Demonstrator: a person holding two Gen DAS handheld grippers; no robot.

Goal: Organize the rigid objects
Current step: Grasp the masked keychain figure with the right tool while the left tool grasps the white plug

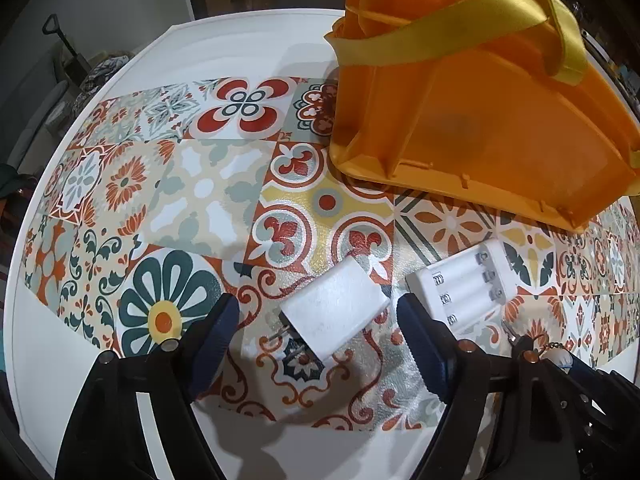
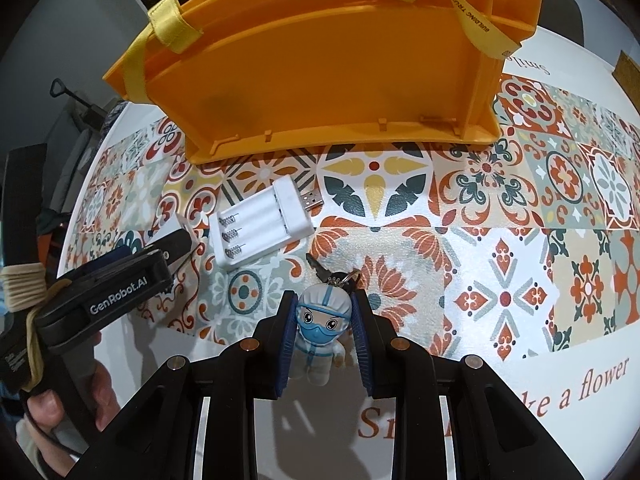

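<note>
Two grippers are at work over our desk point(image 1: 248, 36), which is white with a patterned tile mat point(image 1: 208, 192) across it. Our left gripper point(image 1: 318, 320) points steeply down with its jaws part open on either side of a white plug adapter point(image 1: 336, 312); the adapter lies flat on the mat between the blue pads, its metal prongs toward us, and neither pad presses on it. Just beside the adapter, on its right in the left wrist view, lies a white battery charger point(image 1: 460, 284) with three empty slots and a USB plug at its far end, also flat on the mat. Our right gripper point(image 2: 320, 332) has its jaws closed tight on a small figure keychain point(image 2: 322, 332) in a white suit and blue mask, gripped at the head, with its ring and key point(image 2: 320, 270) lying on the mat ahead of the tips. Beyond both, at the far side of the mat, stands an orange basket point(image 2: 320, 72) with yellow ribbon handles point(image 1: 440, 20). We see a hand point(image 2: 48, 408) holding the left gripper in the right wrist view.
</note>
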